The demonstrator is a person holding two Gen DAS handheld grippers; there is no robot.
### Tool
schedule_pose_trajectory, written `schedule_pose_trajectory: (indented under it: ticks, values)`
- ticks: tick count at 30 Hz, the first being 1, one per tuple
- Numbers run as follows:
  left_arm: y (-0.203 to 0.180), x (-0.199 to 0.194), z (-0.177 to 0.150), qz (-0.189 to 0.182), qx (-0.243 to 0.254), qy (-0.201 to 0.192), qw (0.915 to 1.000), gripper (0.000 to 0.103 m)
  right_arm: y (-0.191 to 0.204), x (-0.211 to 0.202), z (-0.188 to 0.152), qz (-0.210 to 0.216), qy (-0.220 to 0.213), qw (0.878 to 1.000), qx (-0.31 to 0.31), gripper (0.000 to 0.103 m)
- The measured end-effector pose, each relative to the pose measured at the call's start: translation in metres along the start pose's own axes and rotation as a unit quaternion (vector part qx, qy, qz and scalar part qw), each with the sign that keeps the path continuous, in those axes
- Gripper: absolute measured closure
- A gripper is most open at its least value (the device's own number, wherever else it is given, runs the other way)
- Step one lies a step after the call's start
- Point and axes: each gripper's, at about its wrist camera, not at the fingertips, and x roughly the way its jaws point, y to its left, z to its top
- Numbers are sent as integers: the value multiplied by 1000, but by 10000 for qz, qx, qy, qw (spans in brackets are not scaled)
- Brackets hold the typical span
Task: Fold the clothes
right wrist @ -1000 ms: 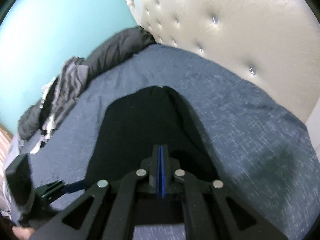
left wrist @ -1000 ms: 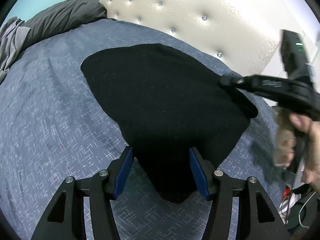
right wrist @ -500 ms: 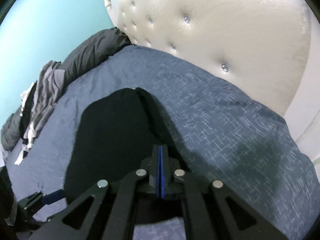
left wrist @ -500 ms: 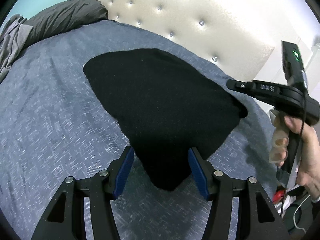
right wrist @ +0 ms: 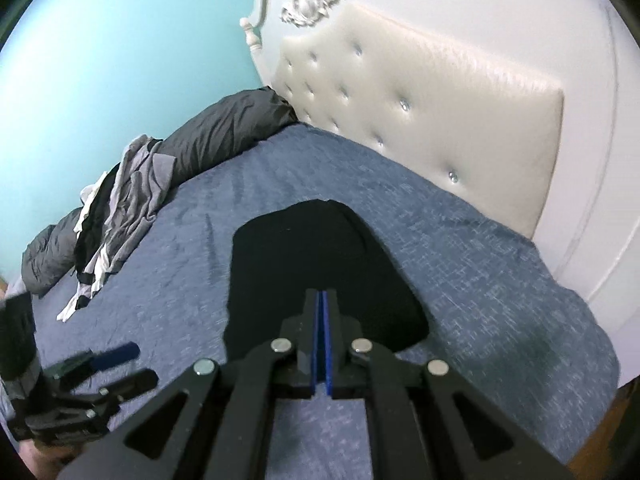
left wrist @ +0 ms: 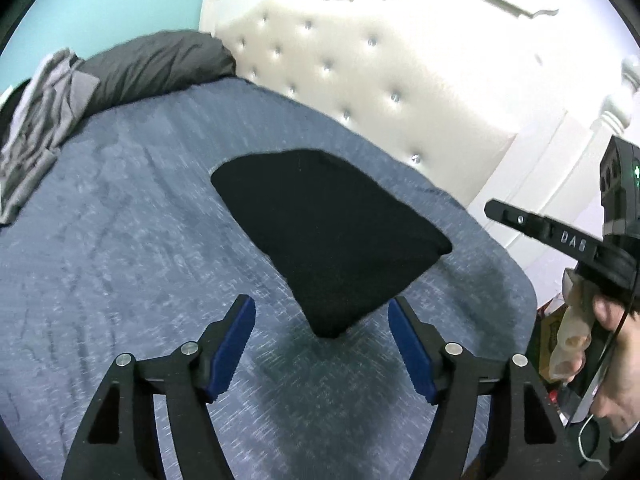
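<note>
A folded black garment [left wrist: 328, 236] lies flat on the blue bedspread [left wrist: 120, 264] near the headboard. My left gripper [left wrist: 322, 344] is open and empty, raised just short of the garment's near corner. My right gripper [right wrist: 321, 304] is shut with nothing between its pads, raised over the garment's [right wrist: 316, 264] near edge. The right gripper also shows at the right edge of the left wrist view [left wrist: 496, 210]. The left gripper shows at the lower left of the right wrist view [right wrist: 128, 364].
A dark grey pillow [left wrist: 156, 64] and a heap of grey and white clothes [right wrist: 116, 216] lie at the bed's far left. The white tufted headboard [left wrist: 360, 72] stands behind. The bed's edge [right wrist: 592, 360] drops off to the right.
Both grippers have pulled back and up from the garment. The left gripper's jaws no longer straddle its corner. The garment stays flat on the bed.
</note>
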Motion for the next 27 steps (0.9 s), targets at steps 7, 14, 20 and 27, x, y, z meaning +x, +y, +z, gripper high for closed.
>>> schedule_pose_trajectory:
  ticks: [7,14,20,27]
  values:
    - [-8,-57,-2,71,108,-277,9995,25,29,-48,-15,-140,-176,9996,-158,98]
    - [-14,-107,-12,78,194,-472,9987,21,53,-98,-33,-255,-432,9985,-207,86]
    - [-19,-140,-25,133,283,-571,9979,17,77,-135,-52,-308,-554,9974,-336,65]
    - [-23,-174,-41,165,361,-686,9969,14,97,-164,-71,-291,-622,9971,-335,58]
